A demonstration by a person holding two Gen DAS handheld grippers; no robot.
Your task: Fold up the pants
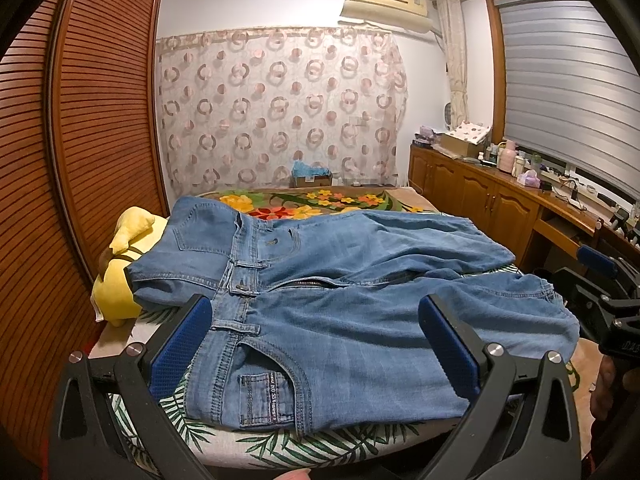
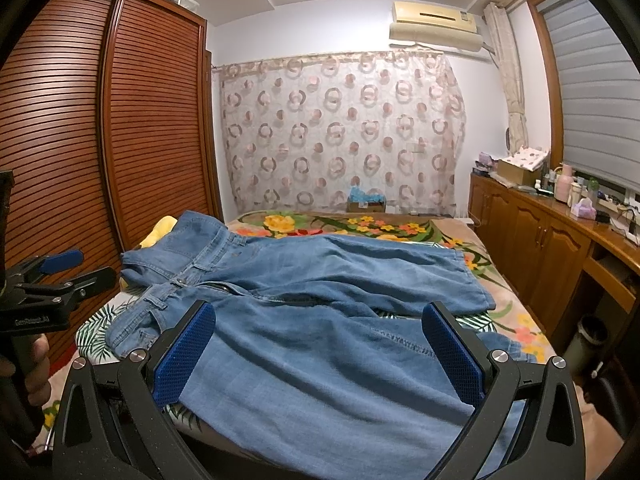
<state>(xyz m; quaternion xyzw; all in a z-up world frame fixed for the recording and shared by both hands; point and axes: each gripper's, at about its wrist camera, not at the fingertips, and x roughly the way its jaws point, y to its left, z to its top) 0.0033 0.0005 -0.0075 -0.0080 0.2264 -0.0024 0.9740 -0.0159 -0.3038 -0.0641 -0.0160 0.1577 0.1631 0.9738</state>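
Blue jeans lie spread flat on the bed, waistband to the left, both legs running right, fly unzipped. My left gripper is open and empty, hovering over the near waistband and pocket. My right gripper is open and empty above the near leg of the jeans. The right gripper also shows at the right edge of the left wrist view. The left gripper shows at the left edge of the right wrist view.
A yellow plush toy lies under the far waist corner. The bed has a floral cover. A wooden wardrobe stands at left. A wooden cabinet with clutter runs along the right. A cardboard box sits beyond the bed.
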